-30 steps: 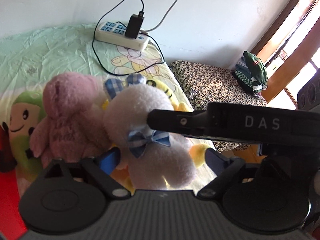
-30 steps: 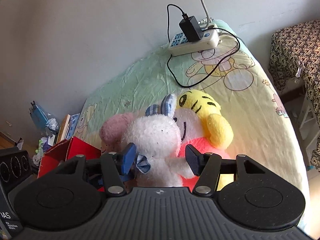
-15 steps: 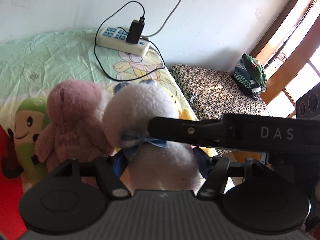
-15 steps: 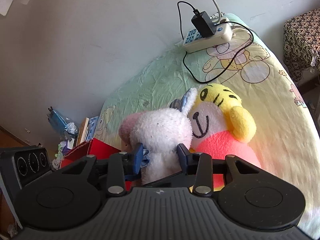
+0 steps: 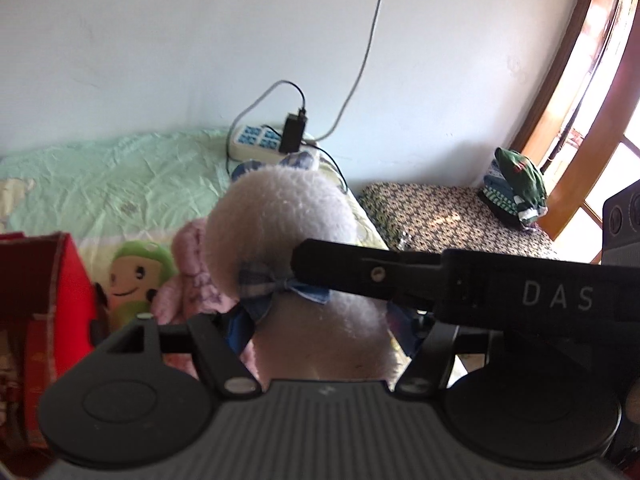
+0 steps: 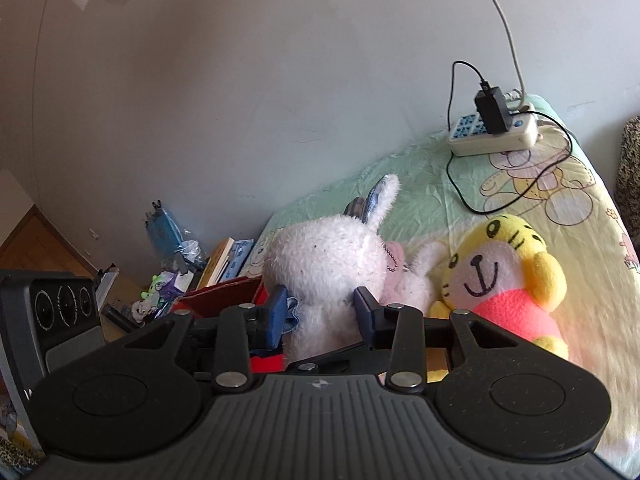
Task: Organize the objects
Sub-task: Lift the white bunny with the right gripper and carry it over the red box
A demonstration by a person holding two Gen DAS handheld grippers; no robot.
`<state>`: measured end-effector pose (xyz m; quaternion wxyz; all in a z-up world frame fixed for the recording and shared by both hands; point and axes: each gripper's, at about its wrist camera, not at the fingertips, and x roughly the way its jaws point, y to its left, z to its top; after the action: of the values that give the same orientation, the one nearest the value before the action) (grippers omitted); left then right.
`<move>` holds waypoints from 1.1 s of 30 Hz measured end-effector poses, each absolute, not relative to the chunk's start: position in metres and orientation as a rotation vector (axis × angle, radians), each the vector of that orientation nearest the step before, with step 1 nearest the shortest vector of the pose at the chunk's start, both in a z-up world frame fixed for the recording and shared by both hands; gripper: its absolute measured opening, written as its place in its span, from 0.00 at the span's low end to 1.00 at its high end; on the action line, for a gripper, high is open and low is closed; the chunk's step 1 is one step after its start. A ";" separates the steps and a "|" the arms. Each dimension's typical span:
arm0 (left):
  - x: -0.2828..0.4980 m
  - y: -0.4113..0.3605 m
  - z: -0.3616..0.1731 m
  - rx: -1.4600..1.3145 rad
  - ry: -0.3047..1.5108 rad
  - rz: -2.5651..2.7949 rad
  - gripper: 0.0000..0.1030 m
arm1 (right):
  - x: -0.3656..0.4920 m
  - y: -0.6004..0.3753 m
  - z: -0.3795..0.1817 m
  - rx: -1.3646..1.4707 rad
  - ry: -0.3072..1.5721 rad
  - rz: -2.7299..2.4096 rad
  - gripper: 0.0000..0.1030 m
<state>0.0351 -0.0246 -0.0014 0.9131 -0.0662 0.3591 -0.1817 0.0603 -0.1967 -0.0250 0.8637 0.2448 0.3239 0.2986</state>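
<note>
Rabbit [image 6: 324, 264], white and fluffy, sits clamped in both our claws: the left claw [image 5: 320, 326] squeezes its body below the blue checked bow [image 5: 280, 286], and the right claw [image 6: 320, 312] pinches it at the neck, its jaws having just been closing onto the fur. We judge it lifted off the bed [image 6: 560, 208], above the pink bear [image 5: 192, 276] and left of the yellow tiger [image 6: 504, 272]. To do this carry well, we should keep both grips firm, move the hands together so the soft body does not twist, and raise it clear of the other toys before swinging left. Near left stands a red box [image 5: 68, 280], our likely goal; what lies inside it we cannot tell.
</note>
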 end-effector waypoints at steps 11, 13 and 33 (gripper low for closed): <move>-0.009 0.040 0.017 -0.120 0.665 -0.217 0.65 | 0.049 -0.132 -0.015 0.476 0.646 0.786 0.39; -0.013 0.058 0.018 -0.122 0.657 -0.196 0.65 | 0.047 -0.114 -0.013 0.461 0.645 0.805 0.39; -0.015 0.274 -0.023 -0.013 0.793 -0.018 0.66 | 0.054 0.113 -0.050 0.528 0.851 0.901 0.39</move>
<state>-0.0147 0.2738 -0.0226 0.9224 -0.0064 0.3862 -0.0087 0.0540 0.1134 -0.0502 0.7815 0.2445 0.3941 0.4173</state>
